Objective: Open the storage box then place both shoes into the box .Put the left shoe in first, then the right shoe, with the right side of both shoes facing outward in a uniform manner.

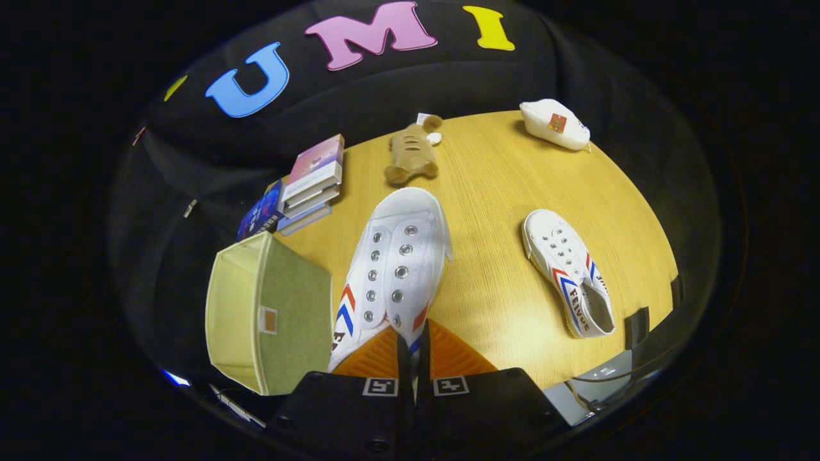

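My gripper (pixel 413 342) is shut on a white canvas shoe (pixel 394 269) with red and blue chevrons, pinching its opening edge so the toe points away from me above the table. A second matching white shoe (pixel 569 272) lies on the wooden table (pixel 500 192) to the right of the fingers, toe pointing away. The pale green fabric storage box (pixel 272 310) stands open just left of the held shoe, its inside bare.
A stack of books (pixel 307 186) sits beyond the box near the table's far left edge. A brown plush toy (pixel 413 157) lies beyond the held shoe. A white pouch (pixel 554 125) rests at the far right.
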Available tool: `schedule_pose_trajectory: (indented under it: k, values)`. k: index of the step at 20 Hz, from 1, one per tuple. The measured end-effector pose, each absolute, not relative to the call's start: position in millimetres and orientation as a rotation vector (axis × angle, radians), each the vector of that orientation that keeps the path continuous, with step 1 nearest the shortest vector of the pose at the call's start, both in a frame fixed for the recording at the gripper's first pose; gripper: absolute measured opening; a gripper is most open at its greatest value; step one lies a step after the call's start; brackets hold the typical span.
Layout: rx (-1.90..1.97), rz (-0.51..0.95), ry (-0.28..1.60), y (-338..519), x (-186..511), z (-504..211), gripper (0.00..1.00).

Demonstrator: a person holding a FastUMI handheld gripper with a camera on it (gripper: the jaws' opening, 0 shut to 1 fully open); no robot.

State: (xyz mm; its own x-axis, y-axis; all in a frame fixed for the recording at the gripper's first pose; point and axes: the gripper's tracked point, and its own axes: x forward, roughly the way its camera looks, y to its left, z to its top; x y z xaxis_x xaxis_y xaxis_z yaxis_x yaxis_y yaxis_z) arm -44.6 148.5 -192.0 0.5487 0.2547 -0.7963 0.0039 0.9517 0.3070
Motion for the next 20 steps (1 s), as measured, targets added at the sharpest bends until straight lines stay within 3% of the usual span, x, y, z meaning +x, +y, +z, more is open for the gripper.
schedule_pose_trajectory:
  k: [9,15,20]
  values:
    - [0.388,0.332,0.917,270.8,-56.2,-84.3,0.05]
    - [0.379,0.463,0.981,367.4,-82.4,-108.3,0.05]
    - [0.368,0.469,1.043,415.3,-84.7,-146.4,0.05]
